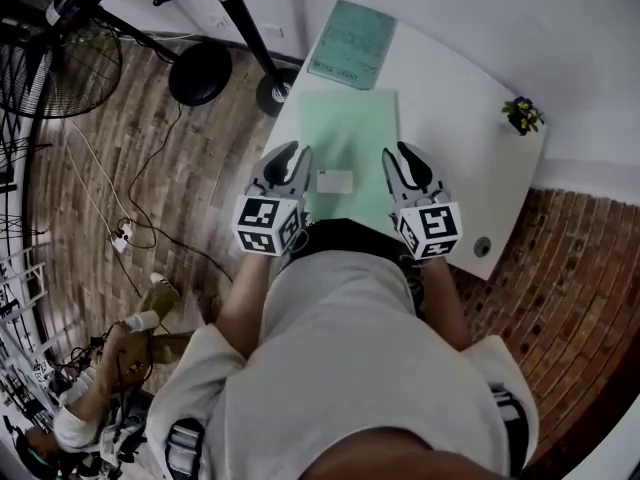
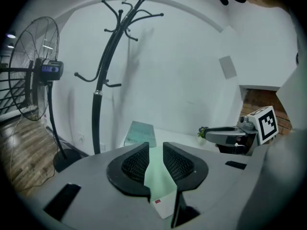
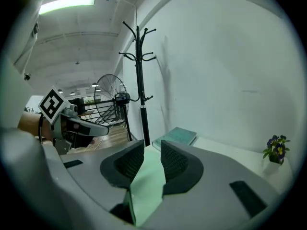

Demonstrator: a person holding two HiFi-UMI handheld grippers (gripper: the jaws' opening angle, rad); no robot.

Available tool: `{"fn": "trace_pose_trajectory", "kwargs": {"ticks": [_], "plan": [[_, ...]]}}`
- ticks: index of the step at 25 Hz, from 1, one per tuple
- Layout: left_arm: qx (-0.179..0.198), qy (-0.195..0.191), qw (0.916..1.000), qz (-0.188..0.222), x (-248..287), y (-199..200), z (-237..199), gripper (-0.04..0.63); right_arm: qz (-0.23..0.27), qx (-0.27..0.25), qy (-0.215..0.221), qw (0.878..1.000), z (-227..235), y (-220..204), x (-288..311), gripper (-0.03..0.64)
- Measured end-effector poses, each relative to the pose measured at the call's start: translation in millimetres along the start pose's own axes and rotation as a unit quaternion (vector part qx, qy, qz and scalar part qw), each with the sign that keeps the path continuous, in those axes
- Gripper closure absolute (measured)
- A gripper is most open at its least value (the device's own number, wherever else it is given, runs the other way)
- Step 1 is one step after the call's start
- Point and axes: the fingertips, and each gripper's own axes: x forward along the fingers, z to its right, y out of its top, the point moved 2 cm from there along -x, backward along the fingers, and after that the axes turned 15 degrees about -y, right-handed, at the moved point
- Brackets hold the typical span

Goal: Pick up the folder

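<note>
Count: 1 pale green folder (image 1: 350,133), 1 teal book (image 1: 352,46) at its 12 o'clock, 1 potted flower (image 1: 522,115) at 2 o'clock, 1 white label (image 1: 335,181) on the folder.
Folder lies flat on the white tabletop (image 1: 450,158). Room has a wood floor (image 1: 150,138), a coat stand (image 1: 240,18) and a fan (image 1: 50,58).
Left tongs (image 1: 297,152) and right tongs (image 1: 398,152) are each narrowly parted, gripping nothing, above the folder's near corners.
Folder's near edge is hidden by the person's torso (image 1: 350,348).

Bare surface is available on the bench (image 1: 455,138) right of the folder (image 1: 350,128), as far as a potted flower (image 1: 522,115) at the far right corner. The far left corner is occupied by a book (image 1: 352,44), just beyond the folder. Access from the left is obstructed by a coat stand (image 1: 250,38), its base set close to the bench edge. A fan (image 1: 45,68) and a power strip (image 1: 122,236) are found on the floor further left.
</note>
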Motion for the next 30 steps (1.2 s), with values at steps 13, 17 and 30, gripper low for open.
{"fn": "trace_pose_trajectory", "kwargs": {"ticks": [13, 17, 30], "plan": [[-0.072, 0.061, 0.9895, -0.109, 38, -93, -41, 0.508, -0.141, 0.018, 0.028, 0.989, 29, -94, 50, 0.488], [-0.086, 0.063, 0.9855, -0.132, 45, -110, -48, 0.494, -0.178, 0.022, 0.025, 0.984, 34, -115, 57, 0.479], [-0.156, 0.045, 0.9727, -0.166, 58, -136, -59, 0.377, -0.251, 0.049, 0.029, 0.966, 39, -148, 69, 0.432]]}}
